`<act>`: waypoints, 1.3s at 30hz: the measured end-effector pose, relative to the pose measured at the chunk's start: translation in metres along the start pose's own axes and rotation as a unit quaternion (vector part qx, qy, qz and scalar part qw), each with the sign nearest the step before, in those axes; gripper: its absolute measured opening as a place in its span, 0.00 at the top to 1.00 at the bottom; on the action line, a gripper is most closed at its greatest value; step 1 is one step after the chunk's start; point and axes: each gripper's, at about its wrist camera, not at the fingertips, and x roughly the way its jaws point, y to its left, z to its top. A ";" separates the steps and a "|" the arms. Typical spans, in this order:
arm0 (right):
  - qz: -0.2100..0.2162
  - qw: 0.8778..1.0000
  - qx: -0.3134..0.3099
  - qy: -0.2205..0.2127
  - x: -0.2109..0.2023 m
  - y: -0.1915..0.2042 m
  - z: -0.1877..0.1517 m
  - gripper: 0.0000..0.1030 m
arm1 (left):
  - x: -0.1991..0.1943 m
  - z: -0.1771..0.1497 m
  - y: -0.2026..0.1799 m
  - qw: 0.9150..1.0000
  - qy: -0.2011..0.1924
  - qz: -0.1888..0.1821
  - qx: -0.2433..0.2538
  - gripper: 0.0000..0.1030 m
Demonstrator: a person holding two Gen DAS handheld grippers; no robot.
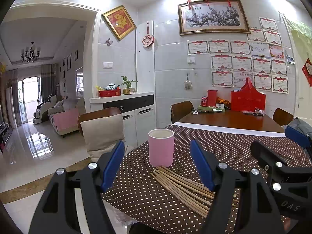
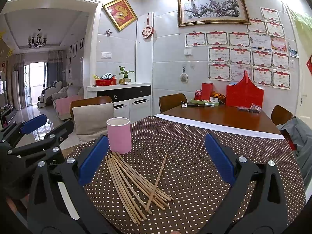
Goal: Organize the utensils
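L gripper (image 1: 157, 163): mine, spread wide, nothing in it; above worktop (image 1: 253, 148) edge.
R gripper (image 2: 156, 156): spread wide too, nothing held.
Chopsticks (image 2: 134, 183): loose pile flat on worktop, between & just ahead of R gripper's fingers; one stick (image 2: 157, 181) crossed over the rest.
Pink cup (image 2: 119, 135): upright, touching pile's far end, ahead-left of R gripper.
Handling, I reckon: light, stiff, thin, prob. roll; pinch mid-length, crossed one first.

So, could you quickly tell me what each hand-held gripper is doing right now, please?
Left hand-held gripper: open, holding nothing.
Right hand-held gripper: open, holding nothing.
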 end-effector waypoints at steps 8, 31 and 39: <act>0.000 1.000 0.002 0.001 0.000 -0.001 -0.002 0.06 | 0.001 0.000 0.000 1.000 0.000 0.002 0.001 0.33; 0.009 1.000 0.015 0.014 0.006 -0.004 -0.008 0.06 | 0.002 0.000 0.000 1.000 0.000 0.003 0.002 0.33; 0.009 1.000 0.015 0.018 0.007 -0.003 -0.006 0.06 | 0.002 -0.001 0.000 1.000 0.002 0.005 0.003 0.33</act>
